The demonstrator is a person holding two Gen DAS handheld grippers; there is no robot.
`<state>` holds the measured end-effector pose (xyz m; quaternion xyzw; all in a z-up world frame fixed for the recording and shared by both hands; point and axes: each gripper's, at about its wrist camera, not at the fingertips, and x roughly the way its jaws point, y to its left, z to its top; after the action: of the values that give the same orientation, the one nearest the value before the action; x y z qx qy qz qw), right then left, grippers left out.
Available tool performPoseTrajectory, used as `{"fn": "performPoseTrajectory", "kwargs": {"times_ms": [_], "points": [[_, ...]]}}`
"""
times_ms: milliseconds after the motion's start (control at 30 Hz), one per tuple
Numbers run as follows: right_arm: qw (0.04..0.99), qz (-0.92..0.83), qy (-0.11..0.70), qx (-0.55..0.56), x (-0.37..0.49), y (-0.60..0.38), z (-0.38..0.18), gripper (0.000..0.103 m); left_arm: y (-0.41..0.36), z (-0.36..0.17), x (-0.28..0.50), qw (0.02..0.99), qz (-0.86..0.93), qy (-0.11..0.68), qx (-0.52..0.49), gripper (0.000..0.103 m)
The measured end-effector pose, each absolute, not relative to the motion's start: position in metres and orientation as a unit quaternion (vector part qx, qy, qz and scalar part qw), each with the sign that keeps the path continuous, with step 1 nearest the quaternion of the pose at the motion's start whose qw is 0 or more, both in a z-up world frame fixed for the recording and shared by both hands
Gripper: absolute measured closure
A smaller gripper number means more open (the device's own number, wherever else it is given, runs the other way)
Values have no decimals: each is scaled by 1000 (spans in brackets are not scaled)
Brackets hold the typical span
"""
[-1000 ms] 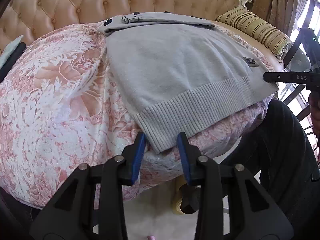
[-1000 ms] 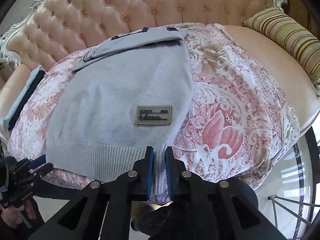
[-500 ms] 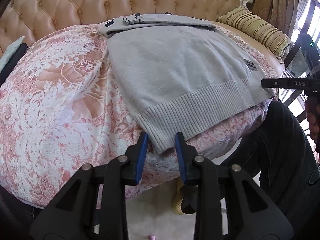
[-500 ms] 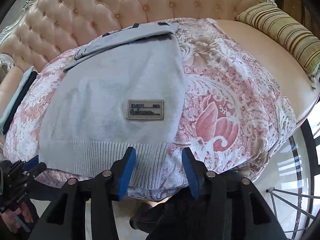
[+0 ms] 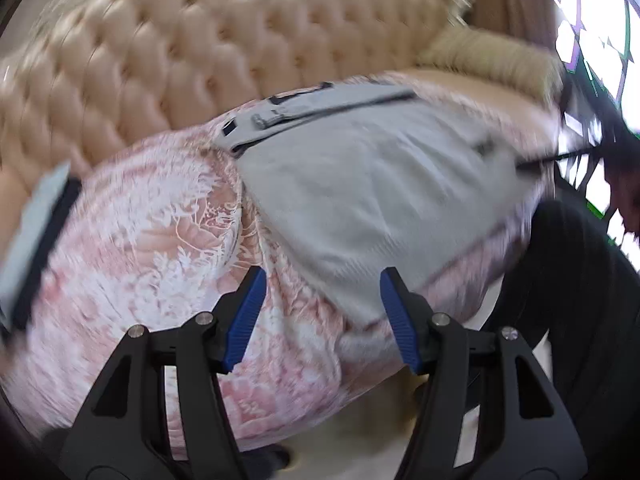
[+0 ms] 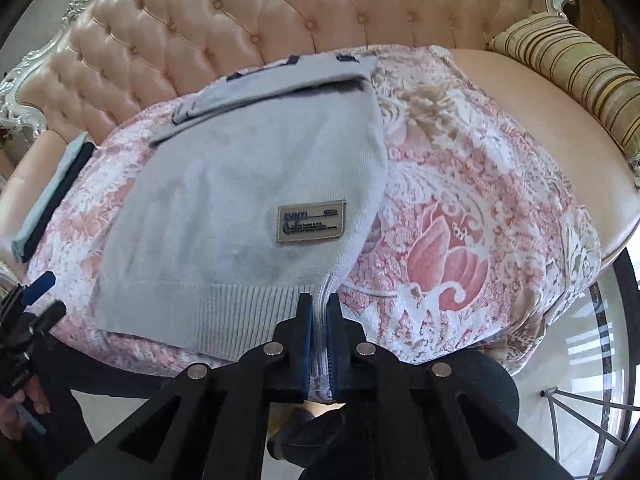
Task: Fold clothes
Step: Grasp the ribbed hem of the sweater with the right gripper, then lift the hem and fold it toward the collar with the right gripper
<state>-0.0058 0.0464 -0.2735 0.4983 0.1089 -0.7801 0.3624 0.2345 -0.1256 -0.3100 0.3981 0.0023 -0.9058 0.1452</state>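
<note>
On the pink-and-white floral cloth (image 6: 460, 216) spread over the tufted cream leather sofa (image 6: 248, 12), a pale grey knitted sweater (image 6: 248, 184) lies flat, its ribbed hem at the near edge and its sleeves folded across the far end. The right hand-held gripper (image 6: 319, 320) is pressed together on the hem's near right corner, just below a sewn khaki label patch (image 6: 311, 221). The left hand-held gripper (image 5: 322, 316) is spread wide, its blue pads either side of the hem's near left corner without touching it; that view is blurred. A striped bolster cushion (image 6: 568, 68) rests at the far right.
</note>
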Motion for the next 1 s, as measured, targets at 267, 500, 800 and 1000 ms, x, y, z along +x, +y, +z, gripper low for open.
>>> {"fn": "performPoseTrajectory", "kwargs": {"times_ms": [267, 500, 800, 1000], "points": [[400, -770, 30, 496, -12, 52, -233, 97, -79, -342, 222, 132, -883, -138, 428, 40], [419, -765, -3, 489, -13, 44, -206, 97, -70, -355, 216, 144, -867, -201, 433, 45], [440, -760, -34, 477, -15, 34, -174, 97, -61, -354, 203, 150, -864, -237, 418, 52], [443, -759, -39, 476, -16, 30, -167, 97, -48, -367, 192, 163, -845, -292, 416, 54]]}}
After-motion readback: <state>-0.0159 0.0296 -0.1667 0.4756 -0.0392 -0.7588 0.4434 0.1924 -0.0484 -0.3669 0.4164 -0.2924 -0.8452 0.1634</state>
